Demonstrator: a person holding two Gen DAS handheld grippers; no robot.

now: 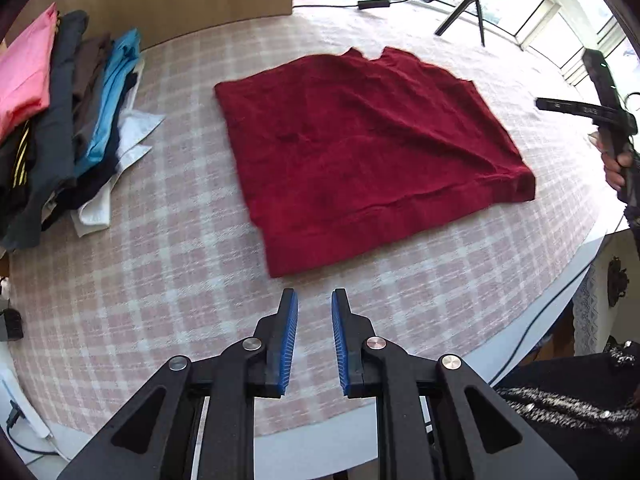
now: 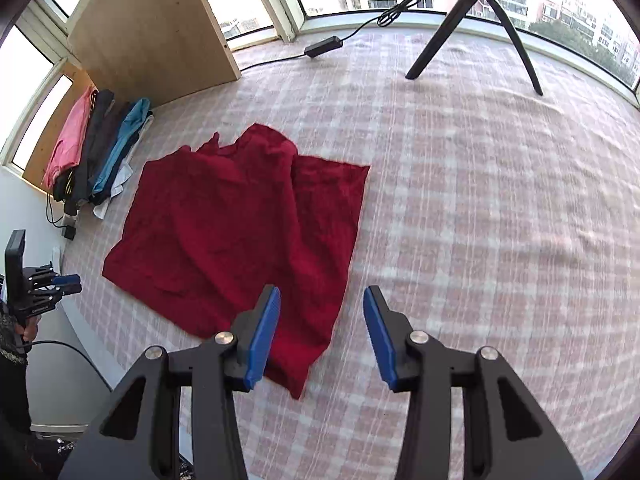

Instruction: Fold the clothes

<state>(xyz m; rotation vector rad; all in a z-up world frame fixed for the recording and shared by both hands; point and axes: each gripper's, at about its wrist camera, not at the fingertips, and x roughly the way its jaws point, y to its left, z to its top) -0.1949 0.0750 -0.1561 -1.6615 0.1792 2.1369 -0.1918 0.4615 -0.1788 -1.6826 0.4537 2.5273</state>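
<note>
Currently your left gripper [image 1: 315, 312] hovers empty, fingers narrowly apart, the red garment [image 1: 360, 152] lying flat on the checked cloth [image 1: 160, 280] just ahead of its tips. Your right gripper [image 2: 322, 312] hangs wide apart, left finger above the garment's near corner. Likely mid-fold: next, pinch an edge and carry it across.

You had a dark red garment [image 1: 360, 152] on a table [image 1: 160, 280] covered in pink-and-white check. Your stack [image 1: 60, 120] ran pink, dark grey, brown, blue, white. Each hand-held gripper [image 1: 315, 312] was black with blue pads [image 1: 290, 344].
</note>
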